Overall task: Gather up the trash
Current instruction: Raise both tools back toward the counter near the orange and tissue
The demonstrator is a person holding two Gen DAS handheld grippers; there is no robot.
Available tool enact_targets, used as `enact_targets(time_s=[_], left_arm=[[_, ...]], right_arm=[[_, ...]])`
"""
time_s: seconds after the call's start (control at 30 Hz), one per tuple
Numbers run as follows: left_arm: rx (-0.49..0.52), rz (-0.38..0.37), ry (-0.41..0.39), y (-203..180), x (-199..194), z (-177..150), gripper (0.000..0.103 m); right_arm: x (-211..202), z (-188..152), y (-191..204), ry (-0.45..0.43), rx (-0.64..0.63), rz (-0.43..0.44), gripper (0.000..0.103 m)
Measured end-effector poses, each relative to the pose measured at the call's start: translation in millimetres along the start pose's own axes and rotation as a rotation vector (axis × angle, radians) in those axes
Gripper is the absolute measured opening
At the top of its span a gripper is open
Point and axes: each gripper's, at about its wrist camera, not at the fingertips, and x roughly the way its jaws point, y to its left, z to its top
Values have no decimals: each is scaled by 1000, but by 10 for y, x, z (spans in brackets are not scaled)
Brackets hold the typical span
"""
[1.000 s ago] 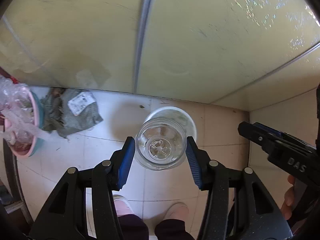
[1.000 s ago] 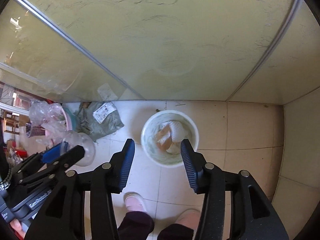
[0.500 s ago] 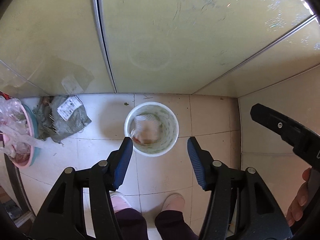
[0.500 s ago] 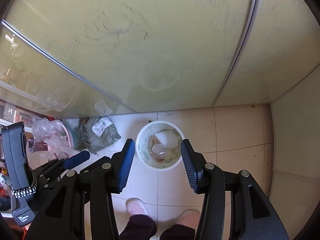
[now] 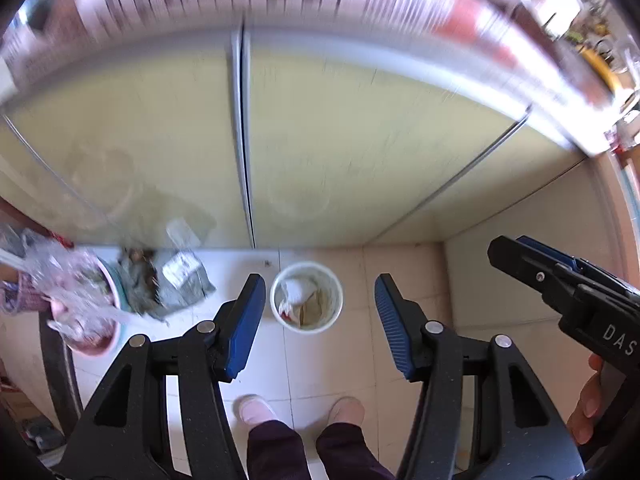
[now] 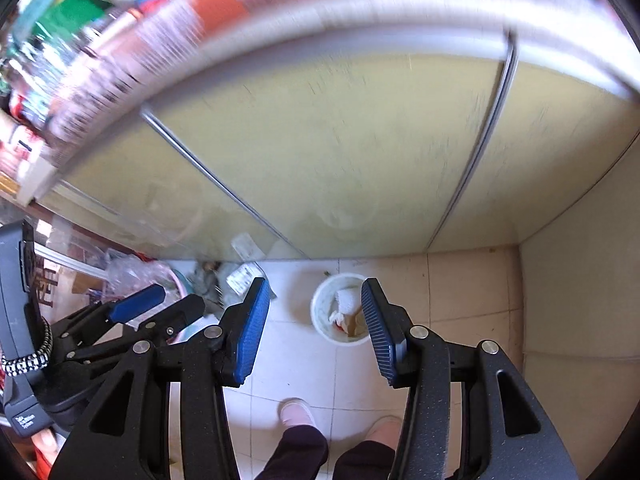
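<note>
On the tiled floor by the cabinet's foot the white bin (image 5: 307,298) holds trash, and we hover both grippers, left gripper (image 5: 319,328) and right gripper (image 6: 312,330), jaws apart and empty, judging the next piece must be sought.

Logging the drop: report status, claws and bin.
Left claw open, empty. Right claw open, empty. White bin upright on floor below, paper trash inside. Nothing in the way.

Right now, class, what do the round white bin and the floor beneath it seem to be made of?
The round white bin: probably plastic, judging by its thin, smooth, slightly translucent wall; paper and wrappers lie inside. The pale tiled floor: likely glazed ceramic, since grout lines divide it and it gives a soft sheen.
</note>
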Motion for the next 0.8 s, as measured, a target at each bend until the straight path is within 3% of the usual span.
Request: enact_targets(time_s=[0.2, 0.53, 0.67, 0.8], left_arm=[[37, -23, -120, -85, -1031, 291, 56], [149, -70, -351, -140, -2568, 585, 69], [187, -61, -446, -192, -3003, 644, 85], [205, -64, -507, -212, -3266, 737, 92]], right_arm=[[-896, 171, 327, -121, -18, -5, 44], [-2206, 271, 861, -354, 5, -72, 51], [-2568, 285, 985, -454, 21, -106, 66], [-2826, 341, 1026, -529, 28, -134, 71]])
